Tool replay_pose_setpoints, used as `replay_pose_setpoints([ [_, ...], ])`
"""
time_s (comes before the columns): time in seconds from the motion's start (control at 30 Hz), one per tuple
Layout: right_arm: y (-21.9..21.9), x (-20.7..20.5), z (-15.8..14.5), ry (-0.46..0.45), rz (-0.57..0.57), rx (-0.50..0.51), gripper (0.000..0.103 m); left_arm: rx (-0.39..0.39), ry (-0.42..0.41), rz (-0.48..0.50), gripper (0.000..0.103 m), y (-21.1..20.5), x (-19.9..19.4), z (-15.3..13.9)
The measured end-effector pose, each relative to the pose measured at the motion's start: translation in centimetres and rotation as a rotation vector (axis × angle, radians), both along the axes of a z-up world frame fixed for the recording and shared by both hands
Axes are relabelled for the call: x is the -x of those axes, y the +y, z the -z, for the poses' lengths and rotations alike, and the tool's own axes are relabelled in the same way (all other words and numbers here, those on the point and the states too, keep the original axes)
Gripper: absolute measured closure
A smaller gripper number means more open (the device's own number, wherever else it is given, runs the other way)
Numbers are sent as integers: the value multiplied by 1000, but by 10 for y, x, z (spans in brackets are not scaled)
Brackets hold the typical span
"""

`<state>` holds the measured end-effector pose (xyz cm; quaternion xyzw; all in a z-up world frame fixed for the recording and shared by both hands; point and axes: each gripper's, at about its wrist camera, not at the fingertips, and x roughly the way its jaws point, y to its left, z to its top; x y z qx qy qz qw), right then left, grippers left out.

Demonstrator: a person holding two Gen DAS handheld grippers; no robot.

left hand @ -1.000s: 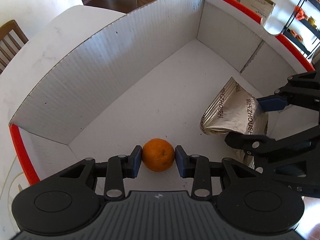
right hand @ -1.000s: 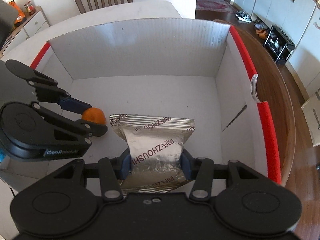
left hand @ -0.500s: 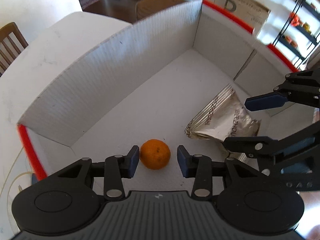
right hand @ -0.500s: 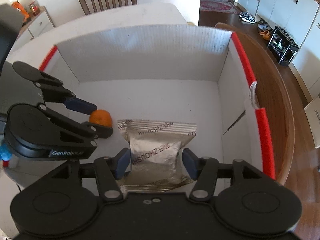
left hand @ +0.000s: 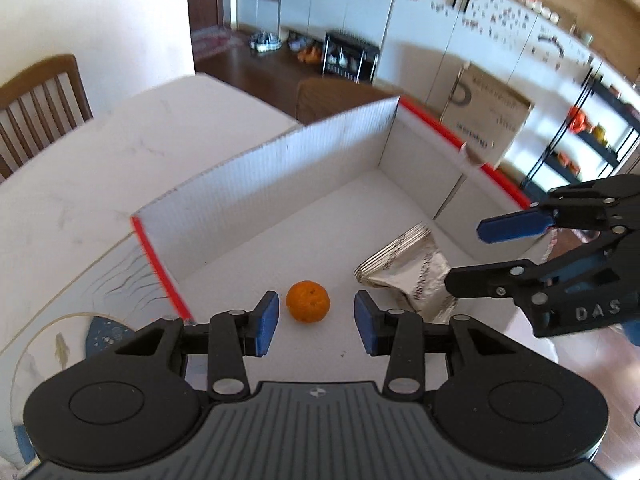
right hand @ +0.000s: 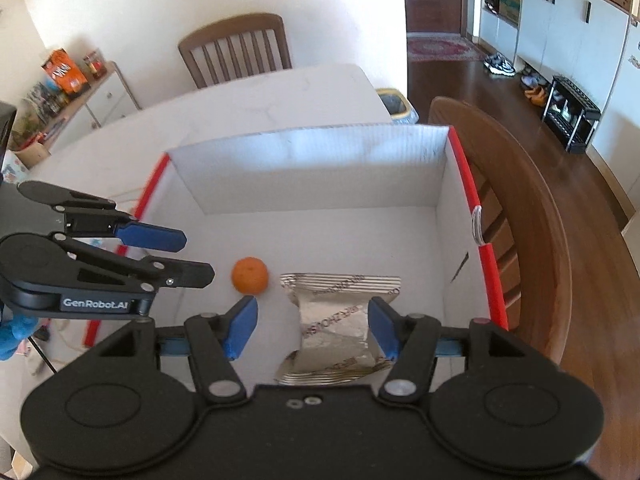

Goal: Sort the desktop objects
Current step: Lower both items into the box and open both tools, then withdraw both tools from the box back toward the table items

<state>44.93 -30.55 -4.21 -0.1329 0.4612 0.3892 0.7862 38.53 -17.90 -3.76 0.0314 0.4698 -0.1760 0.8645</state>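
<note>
An orange point(left hand: 308, 307) lies on the floor of a white cardboard box point(left hand: 280, 184) with red-taped rims. My left gripper point(left hand: 316, 328) hangs above it, open, pads clear of the fruit. A crumpled silver snack pouch point(right hand: 340, 320) lies to the right of the orange point(right hand: 250, 275) on the box point(right hand: 312, 168) floor. Above the pouch my right gripper point(right hand: 312, 312) is open, its jaws still opening, neither pad touching the foil. Each wrist view shows the other gripper: the right gripper point(left hand: 466, 256) over the pouch point(left hand: 416, 280), the left gripper point(right hand: 198, 258) by the orange.
The box stands on a white table point(left hand: 80, 168). A wooden chair point(right hand: 236, 48) is behind the table and a second wooden chair point(right hand: 520, 200) sits against the box's right side. A round glass plate point(left hand: 60, 344) lies left of the box.
Both grippers have let go and risen out of the box. The left jaws spread off the orange, the right jaws off the pouch; both things now lie on the box floor.
</note>
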Motion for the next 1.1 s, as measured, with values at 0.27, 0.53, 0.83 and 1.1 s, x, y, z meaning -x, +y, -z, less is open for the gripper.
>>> replay_pose_setpoints([
  [0.27,-4,23,-21,-11,-13,-75,39,-6,-132,-6,56,11,48,-26],
  [0.53,1,61,-35,-75,-33,-111,26,-16,-197,19,33,30,100,-37],
  [0.83,16,99,-44,-111,-29,-134,21,17,-228,-12,20,71,145,-44],
  [1.1,41,140,-47,-135,-34,-163,15,49,-214,-110,3,122,175,-39],
])
